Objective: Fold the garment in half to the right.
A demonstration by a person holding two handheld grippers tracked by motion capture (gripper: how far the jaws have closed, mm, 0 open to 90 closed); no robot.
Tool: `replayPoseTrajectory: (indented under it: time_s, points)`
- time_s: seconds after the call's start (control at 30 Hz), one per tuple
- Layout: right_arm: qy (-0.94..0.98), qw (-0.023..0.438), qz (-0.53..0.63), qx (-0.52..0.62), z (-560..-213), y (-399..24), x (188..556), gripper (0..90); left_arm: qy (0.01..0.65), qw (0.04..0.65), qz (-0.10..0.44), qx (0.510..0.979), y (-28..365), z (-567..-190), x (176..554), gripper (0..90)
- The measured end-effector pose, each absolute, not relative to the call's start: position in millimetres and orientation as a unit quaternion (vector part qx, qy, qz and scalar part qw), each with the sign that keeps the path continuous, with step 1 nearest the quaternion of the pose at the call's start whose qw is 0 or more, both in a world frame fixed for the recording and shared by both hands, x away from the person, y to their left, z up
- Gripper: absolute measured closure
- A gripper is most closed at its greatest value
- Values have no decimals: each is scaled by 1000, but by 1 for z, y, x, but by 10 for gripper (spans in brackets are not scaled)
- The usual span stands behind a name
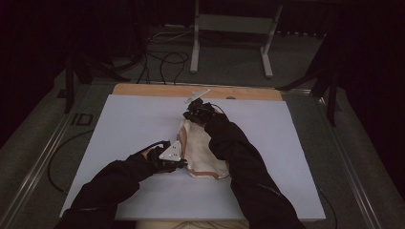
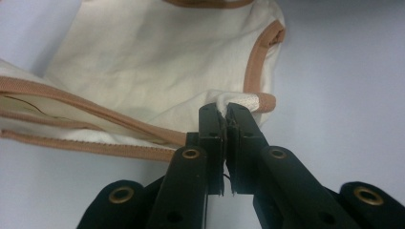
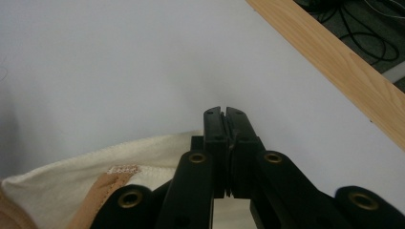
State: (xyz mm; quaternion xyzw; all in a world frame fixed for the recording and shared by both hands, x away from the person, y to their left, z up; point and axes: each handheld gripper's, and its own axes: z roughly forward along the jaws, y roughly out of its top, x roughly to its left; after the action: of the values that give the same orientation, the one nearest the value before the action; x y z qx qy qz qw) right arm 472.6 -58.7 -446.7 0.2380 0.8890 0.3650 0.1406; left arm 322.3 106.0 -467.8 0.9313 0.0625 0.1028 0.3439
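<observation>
We work a cream cloth garment [image 1: 203, 155] on the white desk [image 1: 119, 143], a little toward the near edge from its middle and well clear of all four corners. The left gripper [image 1: 184, 162] is clamped on a bound corner of the cloth [image 2: 239, 101]; in the left gripper view its jaws press together with a tuft of white fabric caught at the tips. The right gripper [image 1: 191, 112] sits at the garment's far end, toward the desk's wooden far edge [image 1: 196, 90]. In the right gripper view its jaws stand together with the cloth [image 3: 95, 167] running up under them, and we judge that they pinch its edge, though the pinch itself is hidden.

We judge the piece light, soft and limp: it should sag and fold wherever it is not held, slide easily on the smooth desk and take no harm from a firm pinch. The tan binding [image 2: 86, 107] along the hems looks thicker and stiffer than the body, so we would take hold there, at corners or seam ends, with the two grips well apart to keep it spread.

The fabric is plain off-white, faintly creased, edged with a tan band and a line of pale stitching; its shape is bunched and curved, and we cannot tell what garment it is.
</observation>
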Motion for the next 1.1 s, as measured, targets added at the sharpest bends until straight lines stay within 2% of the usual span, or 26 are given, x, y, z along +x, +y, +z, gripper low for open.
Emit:
replayPoseTrajectory:
  time_s: [1.1]
  points:
    - [863,173,383,281,-430,-133,462,890,15,347,110,931,61,-445,329,872]
